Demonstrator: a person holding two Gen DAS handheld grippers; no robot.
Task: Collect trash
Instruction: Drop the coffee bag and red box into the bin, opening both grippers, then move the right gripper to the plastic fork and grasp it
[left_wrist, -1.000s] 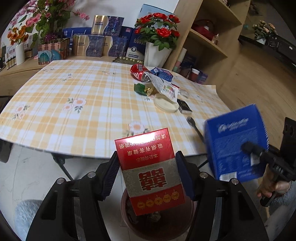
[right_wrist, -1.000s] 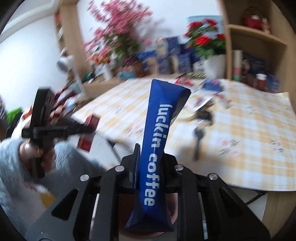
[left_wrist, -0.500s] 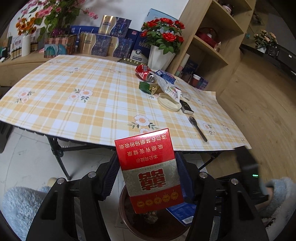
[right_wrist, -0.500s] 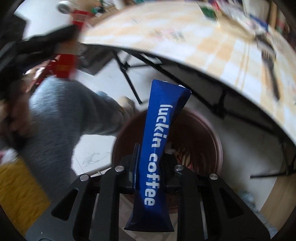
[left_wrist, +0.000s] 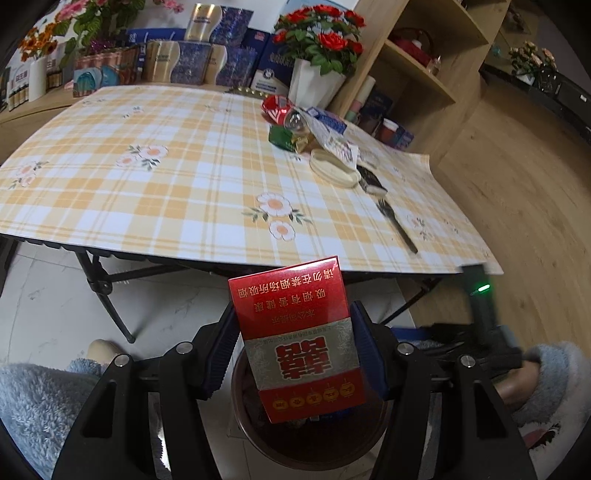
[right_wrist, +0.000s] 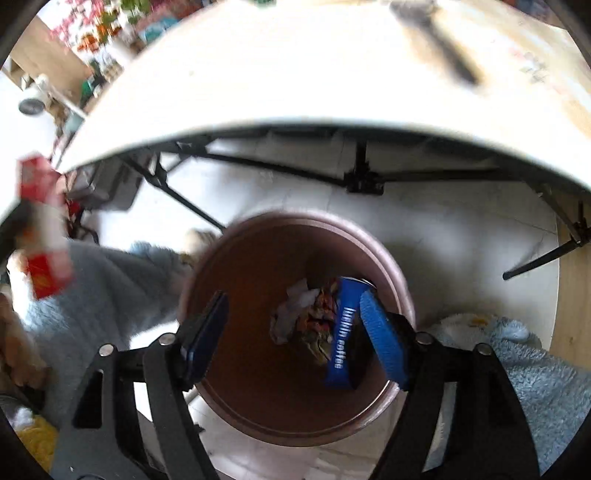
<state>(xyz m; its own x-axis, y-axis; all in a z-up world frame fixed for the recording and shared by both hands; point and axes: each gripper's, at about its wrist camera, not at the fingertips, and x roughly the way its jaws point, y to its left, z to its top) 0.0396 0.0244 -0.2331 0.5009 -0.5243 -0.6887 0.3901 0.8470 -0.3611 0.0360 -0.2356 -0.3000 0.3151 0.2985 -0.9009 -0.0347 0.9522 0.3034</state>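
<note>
While its pads press both sides of a red box (left_wrist: 297, 341), the left claw (left_wrist: 295, 350) hangs over the brown bin (left_wrist: 255, 432) beside the worktop (left_wrist: 184, 177), where a can (left_wrist: 275, 107), wrappers (left_wrist: 332, 136) and a fork (left_wrist: 395, 225) lie. From the right wrist, the right claw (right_wrist: 295, 339) has just been opening and stands wide, nothing gripped. Only this view shows inside the bin (right_wrist: 384, 258): a blue coffee sachet (right_wrist: 343, 336) lies there on other trash, by the right-hand pad.
</note>
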